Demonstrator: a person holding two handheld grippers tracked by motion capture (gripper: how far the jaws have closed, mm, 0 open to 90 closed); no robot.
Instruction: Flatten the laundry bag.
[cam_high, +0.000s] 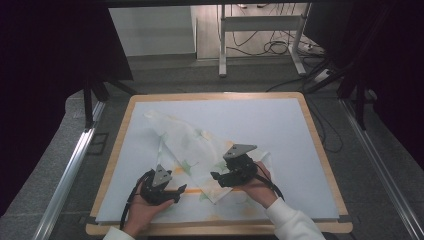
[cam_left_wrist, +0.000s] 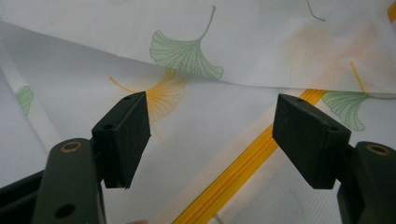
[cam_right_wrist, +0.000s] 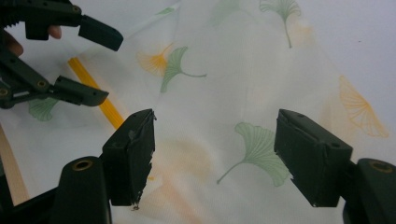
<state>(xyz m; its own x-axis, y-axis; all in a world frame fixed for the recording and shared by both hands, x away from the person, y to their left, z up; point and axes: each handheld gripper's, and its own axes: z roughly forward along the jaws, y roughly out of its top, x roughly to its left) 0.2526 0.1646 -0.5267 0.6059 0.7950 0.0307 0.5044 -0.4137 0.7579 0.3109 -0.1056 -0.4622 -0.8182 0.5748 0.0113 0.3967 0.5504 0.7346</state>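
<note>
The cloth (cam_high: 192, 150) lies on the near half of the table, on the pale blue mat (cam_high: 280, 130), partly folded: one flap is turned over the rest and runs as a long point toward the far left, while the lower layer spreads flat near the front edge. It is a thin, white, slightly see-through fabric printed with green and orange ginkgo leaves, and a yellow stripe (cam_left_wrist: 243, 172) crosses the lower layer. Because the fabric is so thin and has two layers here, the main risk is that a gripper takes only the upper layer, or both layers when one is wanted, so the fold would come out crooked or would open again. A second risk is that the jaws press on the mat and slide over the cloth without catching it, which would push wrinkles into the flat part. If the two hands pull at different moments, the cloth may also drag across the mat and lose its alignment. The left gripper (cam_high: 172, 194) hovers over the stripe near the front edge with its jaws spread wide and nothing between them. The right gripper (cam_high: 220, 177) stands over the folded flap, also wide apart and empty. Around the mat, the wooden table edge (cam_high: 117, 150) shows.
</note>
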